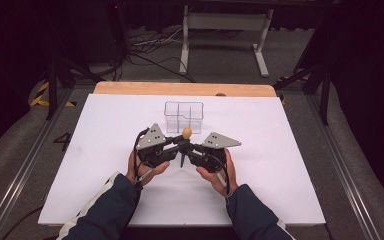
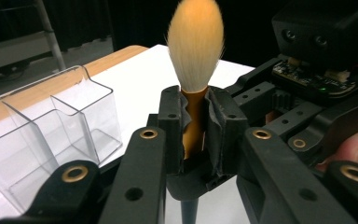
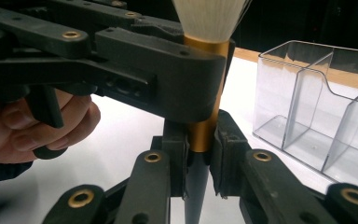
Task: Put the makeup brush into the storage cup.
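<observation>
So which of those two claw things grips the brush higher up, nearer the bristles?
The left gripper: it clamps the brush on its gold collar beneath the bristles, while the right gripper pinches lower.

Brush (image 3: 200,126) bristle tip cut off by top edge.

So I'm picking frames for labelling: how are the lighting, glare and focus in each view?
High view: white table evenly lit, surroundings dark, the makeup brush small, slightly soft. Left gripper view: bristles bright but sharp, near jaws blurred, mild wide-angle bending at the clear organizer. Right gripper view: the bristles are nearly washed out, gold ferrule crisp, soft reflections on the organizer walls, left gripper close and dark.
</observation>
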`<action>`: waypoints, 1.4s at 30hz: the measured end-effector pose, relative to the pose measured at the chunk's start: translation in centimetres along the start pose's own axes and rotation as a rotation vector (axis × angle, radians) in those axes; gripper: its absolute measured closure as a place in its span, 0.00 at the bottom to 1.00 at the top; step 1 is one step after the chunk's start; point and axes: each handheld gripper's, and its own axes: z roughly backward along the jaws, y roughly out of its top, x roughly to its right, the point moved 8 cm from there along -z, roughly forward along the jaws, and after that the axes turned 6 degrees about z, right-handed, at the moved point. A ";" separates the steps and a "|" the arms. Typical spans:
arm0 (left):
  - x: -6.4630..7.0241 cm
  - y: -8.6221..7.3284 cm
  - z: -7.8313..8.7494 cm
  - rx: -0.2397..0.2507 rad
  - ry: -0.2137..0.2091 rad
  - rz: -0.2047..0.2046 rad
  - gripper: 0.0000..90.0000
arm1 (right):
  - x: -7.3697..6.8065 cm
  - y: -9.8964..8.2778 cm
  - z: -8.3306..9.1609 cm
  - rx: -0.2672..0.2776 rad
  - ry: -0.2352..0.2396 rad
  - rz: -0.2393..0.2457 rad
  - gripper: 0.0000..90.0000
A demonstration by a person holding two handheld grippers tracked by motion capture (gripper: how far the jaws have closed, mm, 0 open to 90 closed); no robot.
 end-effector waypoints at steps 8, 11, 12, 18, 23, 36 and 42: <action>-0.5 -0.3 0.6 -0.012 0.010 0.005 0.55 | 0.8 0.0 0.5 -0.011 -0.041 0.010 0.87; -0.8 -0.6 1.2 -0.024 0.014 -0.009 0.42 | 1.2 -0.1 0.7 -0.019 -0.060 0.020 0.87; -1.0 -0.7 1.5 -0.024 0.028 -0.018 0.38 | 1.3 -0.1 0.8 -0.021 -0.065 0.024 0.87; -2.2 -2.1 3.3 -0.068 0.111 -0.046 0.20 | 2.0 -0.1 1.3 -0.028 -0.106 0.053 0.87; -3.2 -3.0 4.7 -0.082 0.157 -0.054 0.12 | 2.6 0.1 1.9 -0.026 -0.138 0.073 0.87; -5.3 -6.8 8.7 -0.114 0.209 -0.046 0.03 | 3.9 1.4 3.1 -0.002 -0.188 0.102 0.87; -5.7 -7.6 10.3 -0.099 0.233 -0.042 0.02 | 5.0 2.5 3.6 0.022 -0.215 0.108 0.87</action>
